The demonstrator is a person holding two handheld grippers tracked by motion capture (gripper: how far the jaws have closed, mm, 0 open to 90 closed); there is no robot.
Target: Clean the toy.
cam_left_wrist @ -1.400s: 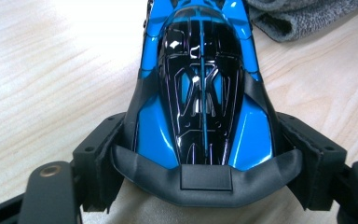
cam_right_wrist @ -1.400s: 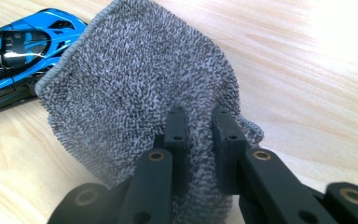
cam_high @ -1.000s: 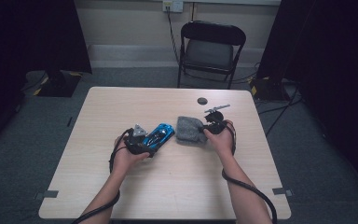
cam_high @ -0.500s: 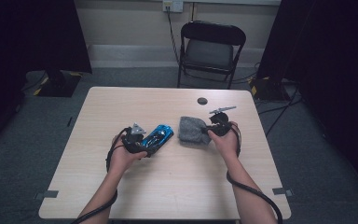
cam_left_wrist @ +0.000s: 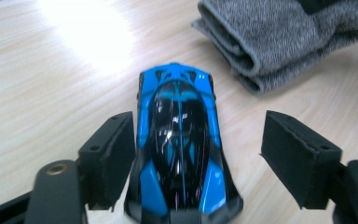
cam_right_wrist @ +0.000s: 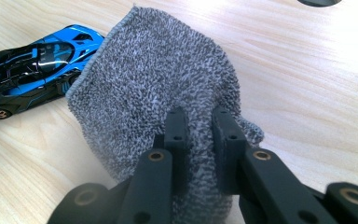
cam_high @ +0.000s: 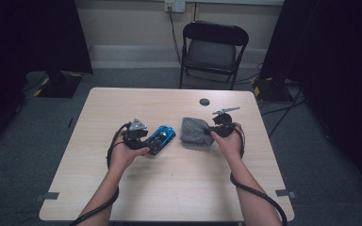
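A blue and black toy car [cam_high: 162,137] [cam_left_wrist: 179,140] lies on the wooden table [cam_high: 169,188]. My left gripper [cam_high: 152,142] [cam_left_wrist: 200,135] straddles its rear. Its jaws have just been closing, and the car is between them; the left pad is against the car's side and a gap remains at the right pad. A folded grey cloth [cam_high: 193,132] [cam_right_wrist: 158,79] lies right of the car [cam_right_wrist: 32,60]. My right gripper [cam_high: 210,133] [cam_right_wrist: 200,121] is shut on its near edge. The cloth's [cam_left_wrist: 270,37] folds lie just beyond the car's nose.
A small black round disc [cam_high: 204,101] [cam_right_wrist: 319,2] lies on the table beyond the cloth. A black folding chair [cam_high: 212,47] stands behind the far edge. Cables trail from both grippers along the forearms.
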